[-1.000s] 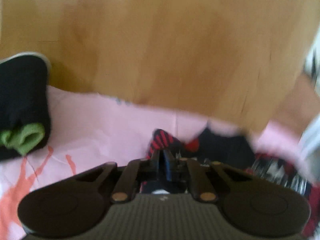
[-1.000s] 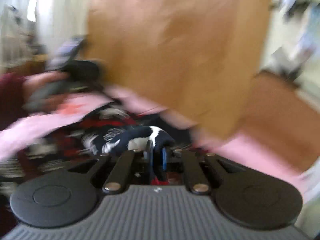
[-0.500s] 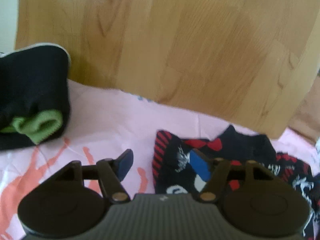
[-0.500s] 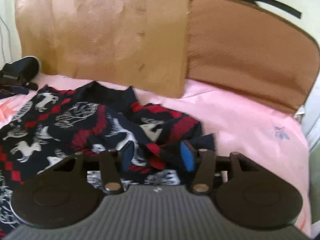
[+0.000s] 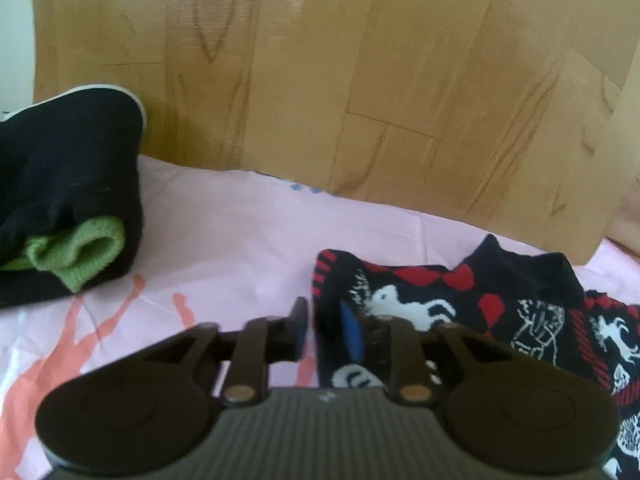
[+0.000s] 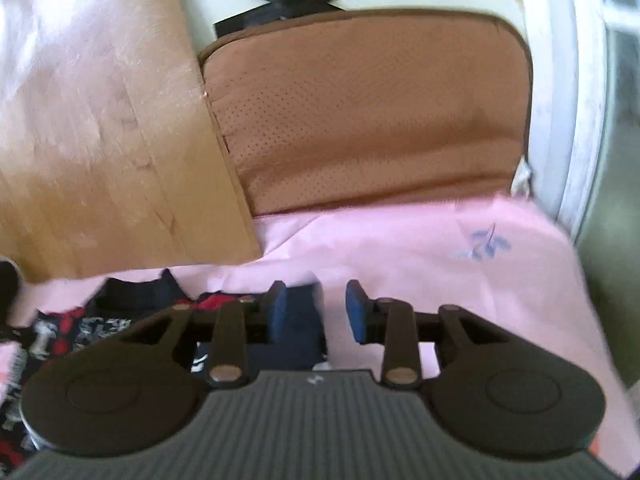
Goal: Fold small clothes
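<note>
A small black, red and white patterned sweater [image 5: 500, 312] lies spread on the pink sheet [image 5: 240, 240]. My left gripper [image 5: 325, 330] is open, its jaws straddling the sweater's left sleeve edge. In the right wrist view the sweater [image 6: 120, 312] lies at the lower left, and my right gripper [image 6: 316, 312] is open with a dark cuff [image 6: 300, 320] of the sweater between its jaws, against the left pad.
A folded black garment with a green cuff [image 5: 68, 216] lies at the left on the sheet. A wooden board [image 5: 320, 80] stands behind the sheet. A brown cushion [image 6: 368, 112] stands beside the board, and a white frame [image 6: 580, 100] is at the right.
Both grippers were shut on the sweater a second ago and opened, letting it lie on the sheet. The left jaws have since narrowed; the right gripper has moved to the sweater's right edge.
</note>
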{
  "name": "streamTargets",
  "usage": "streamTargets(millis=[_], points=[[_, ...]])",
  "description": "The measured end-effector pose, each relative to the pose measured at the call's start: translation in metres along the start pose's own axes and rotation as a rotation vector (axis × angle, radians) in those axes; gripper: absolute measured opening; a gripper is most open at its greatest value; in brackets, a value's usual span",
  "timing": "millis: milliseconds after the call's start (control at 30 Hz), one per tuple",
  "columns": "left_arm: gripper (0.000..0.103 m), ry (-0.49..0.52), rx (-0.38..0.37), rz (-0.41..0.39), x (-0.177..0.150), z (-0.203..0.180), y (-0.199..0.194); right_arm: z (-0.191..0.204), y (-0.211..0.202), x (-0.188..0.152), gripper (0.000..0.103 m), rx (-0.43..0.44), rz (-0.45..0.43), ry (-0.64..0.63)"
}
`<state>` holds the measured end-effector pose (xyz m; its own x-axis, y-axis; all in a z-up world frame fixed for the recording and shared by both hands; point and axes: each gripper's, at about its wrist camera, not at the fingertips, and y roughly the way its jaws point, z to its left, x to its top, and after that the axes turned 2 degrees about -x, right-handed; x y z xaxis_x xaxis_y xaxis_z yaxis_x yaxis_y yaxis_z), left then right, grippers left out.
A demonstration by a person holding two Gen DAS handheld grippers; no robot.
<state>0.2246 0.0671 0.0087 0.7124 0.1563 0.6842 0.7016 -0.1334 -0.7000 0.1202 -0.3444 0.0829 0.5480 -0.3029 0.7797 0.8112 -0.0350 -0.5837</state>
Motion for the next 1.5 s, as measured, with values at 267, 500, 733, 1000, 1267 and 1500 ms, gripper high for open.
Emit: streamTargets(millis=[267,500,733,1000,1267,1500], points=[[0.038,-0.058,-0.052,0.0,-0.009,0.011,-0.004,-0.004,0.024,-0.012,0.054,0.042,0.084,0.044],[0.011,0.058,-0.037,-0.023,-0.008,-0.005,-0.007,0.026,0.002,-0.007,0.01,0.03,-0.014,-0.023],[0.029,0.023,-0.002,-0.009,-0.007,-0.001,-0.006,0.022,-0.019,-0.024,0.018,-0.086,0.136,-0.123],[0.033,-0.123,-0.079,-0.098,-0.012,0.004,-0.051,0.02,-0.118,-0.051,0.052,-0.016,-0.005,-0.171],[0.039,0.063,-0.137,-0.069,-0.06,-0.042,-0.031,0.037,-0.081,-0.079,0.011,-0.194,0.079,-0.421],[0.045,0.148,-0.093,-0.104,-0.068,-0.054,-0.033,-0.103,-0.082,0.01,0.01,-0.231,-0.023,0.276]])
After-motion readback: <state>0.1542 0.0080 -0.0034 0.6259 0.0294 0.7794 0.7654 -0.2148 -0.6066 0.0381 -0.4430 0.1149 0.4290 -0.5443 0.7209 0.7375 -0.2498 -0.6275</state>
